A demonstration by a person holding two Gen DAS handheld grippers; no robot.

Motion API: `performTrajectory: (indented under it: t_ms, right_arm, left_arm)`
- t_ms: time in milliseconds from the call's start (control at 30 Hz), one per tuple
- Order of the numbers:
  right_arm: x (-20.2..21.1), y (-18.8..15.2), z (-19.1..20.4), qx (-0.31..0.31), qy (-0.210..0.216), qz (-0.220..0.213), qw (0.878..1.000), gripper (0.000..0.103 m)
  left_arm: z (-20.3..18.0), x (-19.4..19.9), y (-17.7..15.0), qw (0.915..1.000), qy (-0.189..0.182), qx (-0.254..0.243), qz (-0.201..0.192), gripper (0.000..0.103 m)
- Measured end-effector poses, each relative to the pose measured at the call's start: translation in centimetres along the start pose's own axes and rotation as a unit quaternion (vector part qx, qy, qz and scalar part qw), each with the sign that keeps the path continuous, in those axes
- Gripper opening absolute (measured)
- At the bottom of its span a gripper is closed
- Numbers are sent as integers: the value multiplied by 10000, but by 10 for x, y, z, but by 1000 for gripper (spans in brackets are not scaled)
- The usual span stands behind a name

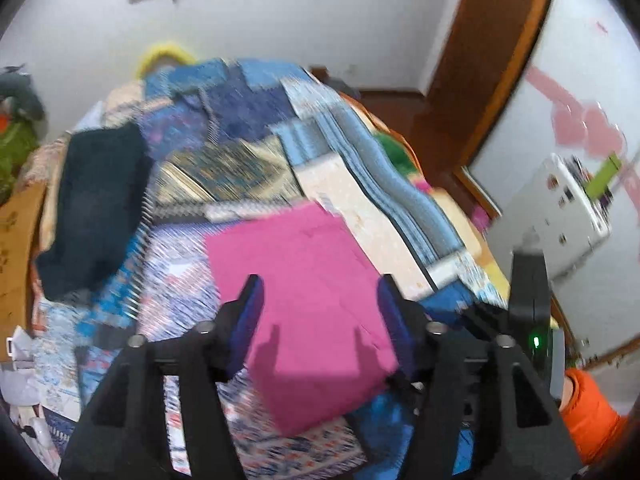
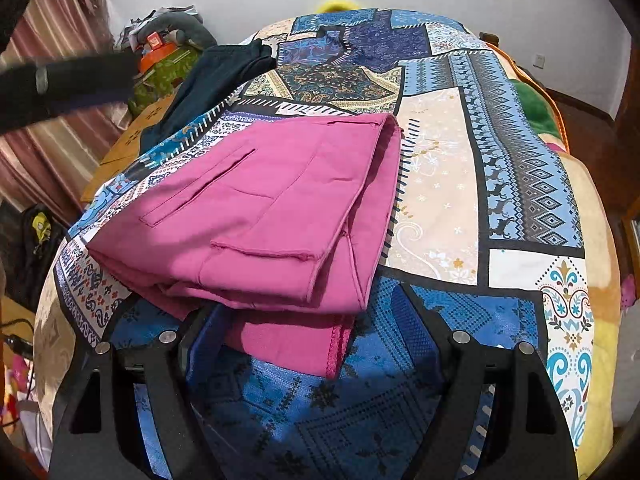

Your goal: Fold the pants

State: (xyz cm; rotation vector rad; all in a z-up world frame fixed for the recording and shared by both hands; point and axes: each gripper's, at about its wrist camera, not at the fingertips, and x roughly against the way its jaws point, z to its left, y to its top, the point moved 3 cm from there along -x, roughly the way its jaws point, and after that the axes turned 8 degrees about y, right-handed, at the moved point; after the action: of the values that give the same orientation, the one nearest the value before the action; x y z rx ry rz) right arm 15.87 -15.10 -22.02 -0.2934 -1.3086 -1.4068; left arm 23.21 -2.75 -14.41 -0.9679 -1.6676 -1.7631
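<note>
Folded pink pants (image 2: 256, 216) lie on the patchwork bedspread (image 2: 440, 184). Left hand-held gripper (image 1: 320, 312) and right hand-held gripper (image 2: 316, 320) both released above the pants' near edge. Dark garment (image 2: 208, 80) lies beyond the pants.

- The left wrist view looks down from above the pink pants (image 1: 304, 300), facing the bed (image 1: 240, 168) head wall, blurred.
- The right wrist view sits low and close at the pink pants (image 2: 256, 216), facing the same way.
- Both views share the pants, the patchwork cover and the dark garment (image 1: 96, 200).
</note>
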Motion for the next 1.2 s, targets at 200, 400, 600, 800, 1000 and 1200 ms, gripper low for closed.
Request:
performTrajectory:
  t_ms: [200, 400, 600, 800, 1000, 1200]
  right_arm:
    - [3, 0, -1, -28, 10, 0, 10000, 77]
    - [22, -2, -3, -163, 44, -221, 9996, 77]
    - [39, 2, -9, -157, -232, -423, 9987, 77]
    - [43, 9, -15, -201, -320, -470, 9982, 77]
    - [42, 12, -13, -120, -369, -463, 9982, 77]
    - [43, 14, -8, -35, -338, -523, 9981, 77]
  left_arm:
    - [36, -9, 29, 9986, 453, 48, -255, 84]
    - [60, -76, 48, 9969, 685, -61, 381, 84]
    - [58, -148, 45, 9892, 979, -469, 980, 84]
    - [51, -211, 24, 9751, 1066, -793, 1776, 85]
    - [49, -208, 5, 9639, 1550, -1574, 1483, 88]
    - [72, -187, -9, 9633, 1661, -1451, 1529, 88]
